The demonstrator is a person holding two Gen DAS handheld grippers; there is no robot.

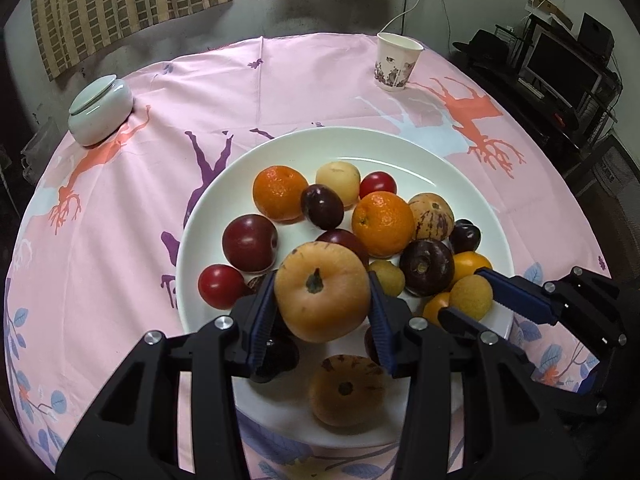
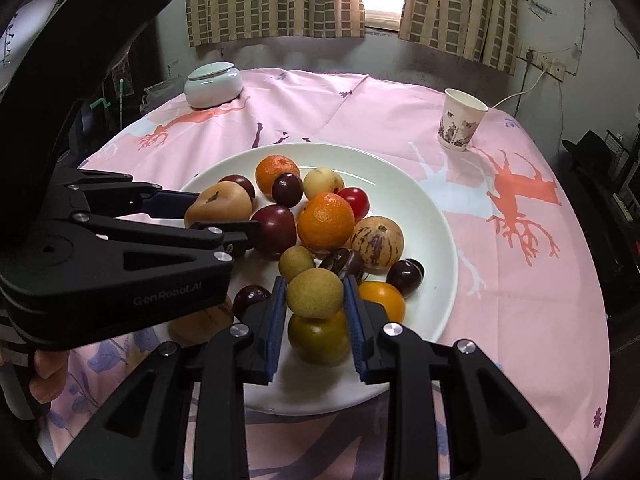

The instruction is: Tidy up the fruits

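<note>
A large white plate [image 1: 472, 184] holds several mixed fruits: oranges [image 1: 382, 224], dark plums [image 1: 250, 242], red tomatoes and striped melons. My left gripper [image 1: 322, 300] is shut on a tan pepino melon [image 1: 322, 298], held above the plate; it also shows in the right wrist view [image 2: 218, 204]. My right gripper [image 2: 314, 294] is shut on a small yellow-brown round fruit [image 2: 314, 292], also seen in the left wrist view [image 1: 470, 296]. A smaller white plate [image 1: 280, 408] below holds another tan melon [image 1: 346, 390].
A pink patterned cloth [image 1: 320, 88] covers the round table. A paper cup [image 1: 394, 62] stands at the far right and a lidded pale-green jar [image 1: 100, 110] at the far left. Curtains and a wall lie behind; a monitor rack stands at the right.
</note>
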